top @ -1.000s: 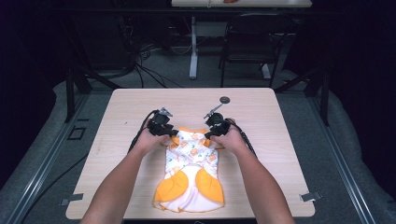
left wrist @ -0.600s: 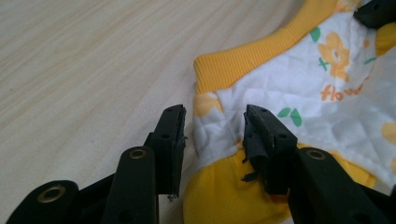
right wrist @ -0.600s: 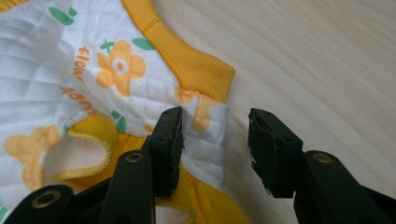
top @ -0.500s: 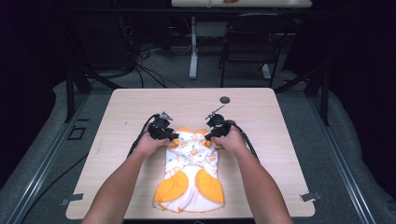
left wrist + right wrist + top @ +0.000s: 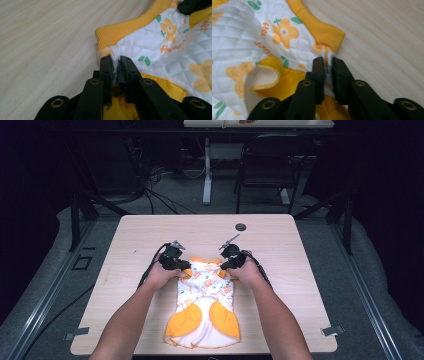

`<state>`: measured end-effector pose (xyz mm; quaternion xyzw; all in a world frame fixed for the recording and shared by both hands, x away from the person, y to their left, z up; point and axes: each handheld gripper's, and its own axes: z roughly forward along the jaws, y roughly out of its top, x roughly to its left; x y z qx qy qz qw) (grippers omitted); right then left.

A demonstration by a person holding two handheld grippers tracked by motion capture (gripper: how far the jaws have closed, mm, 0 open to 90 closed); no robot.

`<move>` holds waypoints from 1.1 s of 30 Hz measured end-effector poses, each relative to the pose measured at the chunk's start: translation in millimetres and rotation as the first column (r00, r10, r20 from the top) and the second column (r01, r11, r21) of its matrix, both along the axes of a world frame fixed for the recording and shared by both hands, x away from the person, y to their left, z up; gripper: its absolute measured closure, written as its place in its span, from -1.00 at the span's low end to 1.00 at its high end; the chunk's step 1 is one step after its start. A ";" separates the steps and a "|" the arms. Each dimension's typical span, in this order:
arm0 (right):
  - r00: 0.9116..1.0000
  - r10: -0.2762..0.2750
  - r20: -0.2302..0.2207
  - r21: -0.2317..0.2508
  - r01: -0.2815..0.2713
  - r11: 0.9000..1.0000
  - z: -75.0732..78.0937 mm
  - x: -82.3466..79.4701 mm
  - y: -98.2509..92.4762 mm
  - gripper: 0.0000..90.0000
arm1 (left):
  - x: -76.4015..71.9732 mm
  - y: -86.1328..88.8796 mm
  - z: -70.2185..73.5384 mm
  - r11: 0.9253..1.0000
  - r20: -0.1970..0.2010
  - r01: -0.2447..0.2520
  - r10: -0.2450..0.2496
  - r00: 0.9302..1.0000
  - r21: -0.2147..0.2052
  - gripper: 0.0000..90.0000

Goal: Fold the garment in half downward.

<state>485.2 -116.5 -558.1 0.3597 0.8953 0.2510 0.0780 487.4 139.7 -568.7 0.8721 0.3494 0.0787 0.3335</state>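
A small quilted white garment [image 5: 204, 305] with orange flowers and yellow ribbed trim lies on the wooden table [image 5: 280, 250], its orange-lined lower part toward the person. My left gripper [image 5: 186, 269] is at its top left corner, and its jaws have just been closing; in the left gripper view they pinch the white fabric edge [image 5: 115, 65] next to the yellow collar band [image 5: 120, 32]. My right gripper [image 5: 223, 266] holds the top right corner the same way, jaws just closed on the fabric [image 5: 327, 65] beside the ribbed band [image 5: 322, 30].
A small dark round disc [image 5: 241, 227] lies on the table beyond the garment. Black cables [image 5: 150, 267] trail from both grippers across the tabletop. A chair [image 5: 270, 165] and a table leg [image 5: 206, 175] stand on the floor behind.
Both grippers' jaws have closed onto the garment's top corners. The hands have stayed where they were.
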 end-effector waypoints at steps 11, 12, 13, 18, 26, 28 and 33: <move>0.999 0.019 0.047 -0.054 -0.017 0.998 6.3 -5.5 3.7 0.97 | -3.4 -4.2 5.8 0.999 0.018 -0.020 0.019 1.000 0.043 0.88; 0.998 0.010 0.057 -0.030 -0.009 1.000 6.3 -6.3 3.9 0.97 | -3.6 -3.3 7.5 0.999 0.021 -0.016 0.016 1.000 0.042 0.88; 0.998 0.019 0.060 -0.035 -0.017 0.999 8.9 -6.6 2.9 0.97 | -4.0 -2.9 8.5 0.999 0.025 -0.017 0.016 1.000 0.041 0.88; 0.997 0.016 0.082 -0.001 -0.016 1.000 17.6 -9.7 -0.1 0.97 | -5.8 2.5 18.7 1.000 0.041 -0.017 0.016 0.999 0.021 0.89; 0.992 0.018 0.121 0.038 -0.022 0.999 36.1 -13.5 -7.6 0.97 | -9.6 5.2 44.8 1.000 0.087 -0.003 0.002 0.996 0.014 0.89; 0.991 0.015 0.135 0.041 -0.020 0.999 42.1 -14.1 -9.2 0.98 | -10.1 5.5 48.7 1.000 0.097 -0.002 0.001 0.995 0.015 0.89; 0.986 0.026 0.166 0.046 -0.034 0.998 61.6 -15.1 -8.7 0.98 | -9.2 9.0 59.2 1.000 0.114 -0.008 0.007 0.993 0.007 0.89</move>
